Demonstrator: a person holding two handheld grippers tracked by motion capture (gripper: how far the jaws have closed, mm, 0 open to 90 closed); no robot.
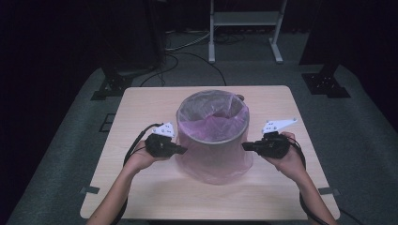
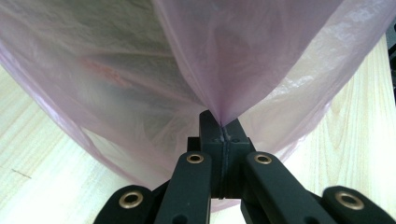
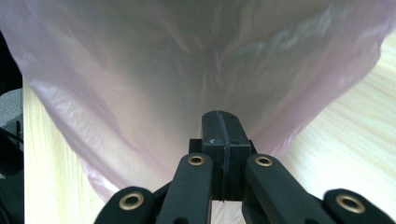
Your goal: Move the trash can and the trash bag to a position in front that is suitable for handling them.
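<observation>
We see the left gripper (image 1: pixel 184 150) clamped on a fold of the pink bag (image 1: pixel 213 161), and the right gripper (image 1: pixel 244 146) closed against its opposite side; whether film lies between those jaws is unclear. The bag veils the bin (image 1: pixel 212 117), mid-desk (image 1: pixel 141 187), between both grippers.
</observation>
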